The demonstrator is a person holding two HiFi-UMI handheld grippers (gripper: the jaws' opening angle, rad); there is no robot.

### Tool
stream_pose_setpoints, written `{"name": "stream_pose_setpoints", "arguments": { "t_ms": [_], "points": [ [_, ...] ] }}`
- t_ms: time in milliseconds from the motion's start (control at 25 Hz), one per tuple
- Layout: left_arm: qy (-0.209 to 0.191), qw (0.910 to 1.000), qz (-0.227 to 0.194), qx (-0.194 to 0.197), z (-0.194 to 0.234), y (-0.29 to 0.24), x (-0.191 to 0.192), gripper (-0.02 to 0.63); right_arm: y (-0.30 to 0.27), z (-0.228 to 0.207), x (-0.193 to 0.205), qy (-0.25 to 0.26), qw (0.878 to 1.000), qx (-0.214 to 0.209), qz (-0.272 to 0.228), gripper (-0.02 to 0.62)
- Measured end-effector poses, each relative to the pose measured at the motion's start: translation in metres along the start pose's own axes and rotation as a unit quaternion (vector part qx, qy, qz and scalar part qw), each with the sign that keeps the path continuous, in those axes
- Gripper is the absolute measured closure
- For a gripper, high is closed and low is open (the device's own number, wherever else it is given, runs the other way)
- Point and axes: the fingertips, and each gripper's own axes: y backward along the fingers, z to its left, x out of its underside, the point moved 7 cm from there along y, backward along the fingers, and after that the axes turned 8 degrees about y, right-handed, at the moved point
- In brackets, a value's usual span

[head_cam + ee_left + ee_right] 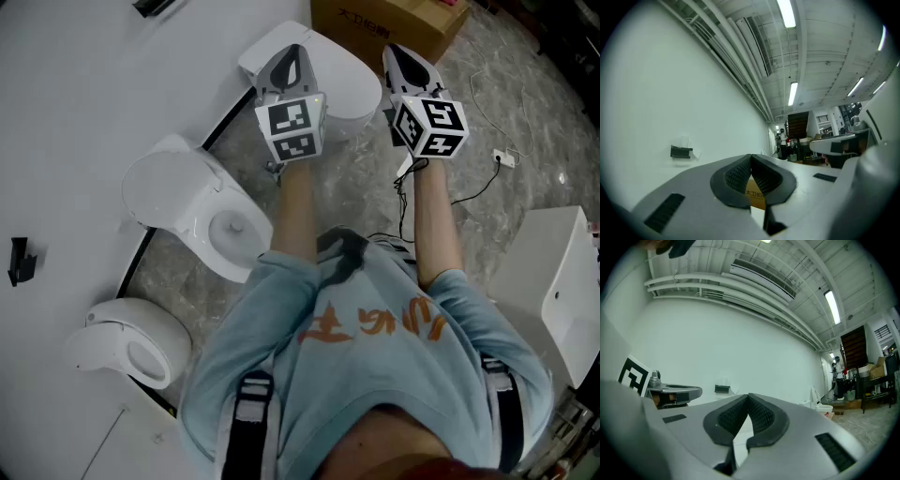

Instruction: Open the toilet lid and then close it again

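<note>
A white toilet (349, 82) with its lid down stands against the white wall at the top of the head view. My left gripper (292, 54) is held level above its near left part, shut and empty. My right gripper (401, 56) hangs level just to the toilet's right, also shut with nothing in it. In the left gripper view the pads (740, 174) meet, and a strip of cardboard box (755, 195) shows below them. In the right gripper view the pads (761, 414) also meet, facing the white wall. Neither gripper touches the toilet.
A second toilet (192, 214) with its lid up and a third (129, 345) stand along the wall at left. A cardboard box (389, 26) sits behind the first toilet. A white cabinet (561, 281) is at right, and cables (487, 159) lie on the marbled floor.
</note>
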Motion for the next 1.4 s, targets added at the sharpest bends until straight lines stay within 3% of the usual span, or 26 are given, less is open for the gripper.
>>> {"name": "stream_pose_setpoints", "arguments": {
  "t_ms": [160,360,600,920,1200,1400],
  "points": [
    [0.012,0.9999,-0.005,0.001,0.004,-0.01,-0.001,0.581,-0.01,-0.001,0.003,0.004,1.0,-0.005,0.01,0.582],
    [0.003,0.9999,0.0,0.016,0.007,-0.018,0.0,0.581,-0.013,-0.007,0.006,-0.02,1.0,0.018,-0.015,0.581],
    [0.049,0.9988,-0.002,-0.01,0.032,-0.022,0.01,0.581,-0.003,-0.024,0.023,-0.012,0.998,0.053,0.011,0.581],
    [0.052,0.9984,0.02,0.012,0.021,-0.04,0.031,0.581,0.004,-0.04,0.041,-0.013,0.997,0.073,0.032,0.581],
    [0.032,0.9987,0.038,-0.008,0.031,-0.077,0.045,0.581,-0.04,-0.062,0.07,-0.032,0.997,0.054,0.041,0.581],
    [0.021,0.9969,0.052,-0.055,0.051,-0.112,0.064,0.581,-0.102,-0.082,0.095,-0.048,0.998,0.012,0.038,0.581]
  ]
}}
